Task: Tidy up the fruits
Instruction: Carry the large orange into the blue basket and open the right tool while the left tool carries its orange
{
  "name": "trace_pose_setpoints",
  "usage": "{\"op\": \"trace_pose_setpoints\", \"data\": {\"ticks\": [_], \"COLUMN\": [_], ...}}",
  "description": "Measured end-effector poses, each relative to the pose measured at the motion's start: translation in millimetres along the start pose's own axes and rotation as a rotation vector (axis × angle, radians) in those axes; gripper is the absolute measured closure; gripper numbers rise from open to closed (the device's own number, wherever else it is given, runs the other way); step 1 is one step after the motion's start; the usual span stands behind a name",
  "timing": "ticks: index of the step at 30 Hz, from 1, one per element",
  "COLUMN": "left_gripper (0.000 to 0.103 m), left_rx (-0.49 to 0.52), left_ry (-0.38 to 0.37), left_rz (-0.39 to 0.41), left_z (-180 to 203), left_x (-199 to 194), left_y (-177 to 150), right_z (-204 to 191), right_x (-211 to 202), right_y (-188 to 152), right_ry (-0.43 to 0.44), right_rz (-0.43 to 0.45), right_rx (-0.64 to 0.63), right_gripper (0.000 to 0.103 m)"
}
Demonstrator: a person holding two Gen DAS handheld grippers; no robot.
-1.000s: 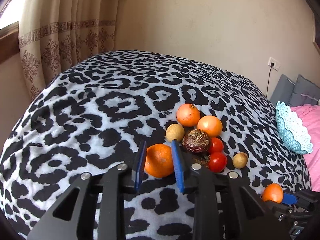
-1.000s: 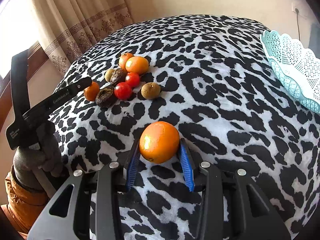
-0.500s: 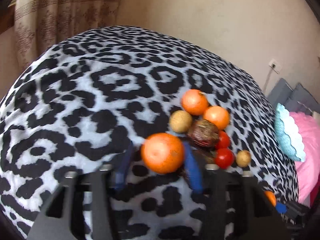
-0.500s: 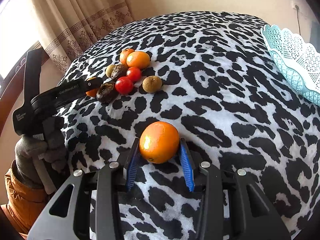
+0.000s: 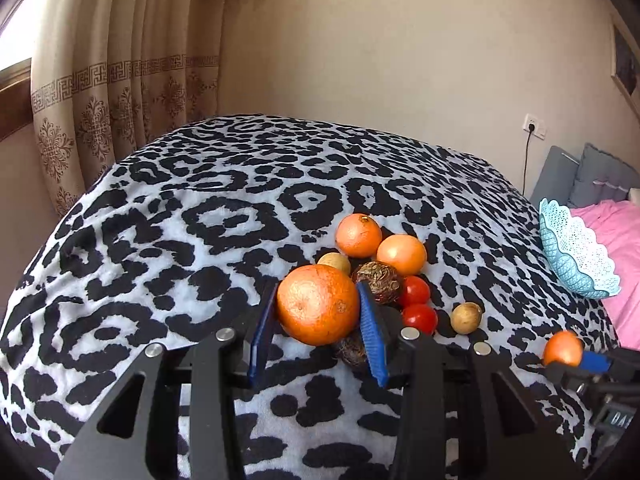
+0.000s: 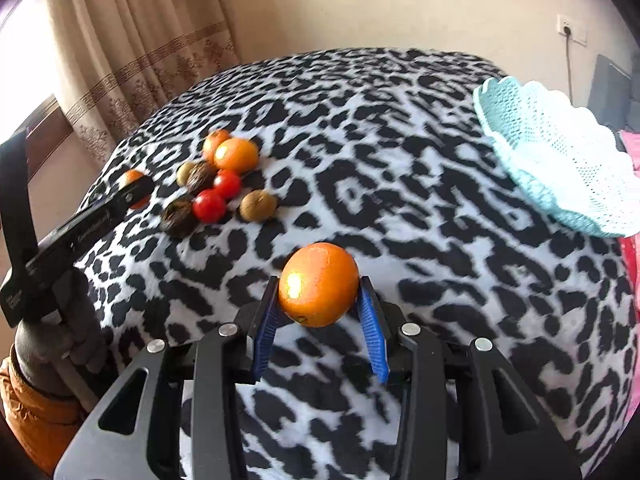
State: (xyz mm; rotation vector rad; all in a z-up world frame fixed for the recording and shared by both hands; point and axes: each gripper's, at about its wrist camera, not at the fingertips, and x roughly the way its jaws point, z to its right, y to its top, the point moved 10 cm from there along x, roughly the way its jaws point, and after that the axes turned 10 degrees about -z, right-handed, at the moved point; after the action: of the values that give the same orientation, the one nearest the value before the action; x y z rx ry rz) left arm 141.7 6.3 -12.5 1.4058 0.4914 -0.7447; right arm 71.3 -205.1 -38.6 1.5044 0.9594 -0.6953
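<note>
My left gripper (image 5: 318, 314) is shut on a large orange (image 5: 318, 304), held just above the leopard-print bedspread (image 5: 224, 224) in front of the fruit pile. The pile holds two more oranges (image 5: 358, 236), two red tomatoes (image 5: 419, 318), dark wrinkled fruits (image 5: 378, 280) and small brown round fruits (image 5: 465, 317). My right gripper (image 6: 319, 300) is shut on another orange (image 6: 319, 284), clear of the bedspread, with the pile (image 6: 208, 206) to its far left. A turquoise lace basket (image 6: 556, 156) stands empty at its upper right.
A gloved hand (image 6: 48, 344) and orange sleeve hold the left gripper at the left edge of the right wrist view. Pink bedding (image 5: 616, 240) and a grey headboard (image 5: 560, 176) lie beyond the basket (image 5: 576, 256). Curtains (image 5: 120, 92) hang behind the bed.
The left gripper's orange, which lay on the bedspread between the pads, now hangs lifted in its grip. The right gripper rose a little with its orange, bringing the basket more into view.
</note>
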Motion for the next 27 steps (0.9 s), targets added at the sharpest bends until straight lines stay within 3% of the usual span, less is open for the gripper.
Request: {"op": "trace_pose_setpoints", "data": {"ticks": [15,27], "left_gripper": [0.063,0.063], "left_rx": [0.071,0.126], "left_ry": [-0.012,-0.047], "left_rz": [-0.004,-0.008], "left_z": [42.4,85.4], "left_x": [-18.4,-22.8], "left_y": [-0.8,6.6], "right_z": [97.3,172.9], "right_x": [-35.9,-33.2], "right_y": [41.0,65.9], "right_ry": [-0.14,-0.261], "right_rz": [0.127,0.137], "right_rx": [0.118,0.197], "right_gripper": [0.063,0.063]}}
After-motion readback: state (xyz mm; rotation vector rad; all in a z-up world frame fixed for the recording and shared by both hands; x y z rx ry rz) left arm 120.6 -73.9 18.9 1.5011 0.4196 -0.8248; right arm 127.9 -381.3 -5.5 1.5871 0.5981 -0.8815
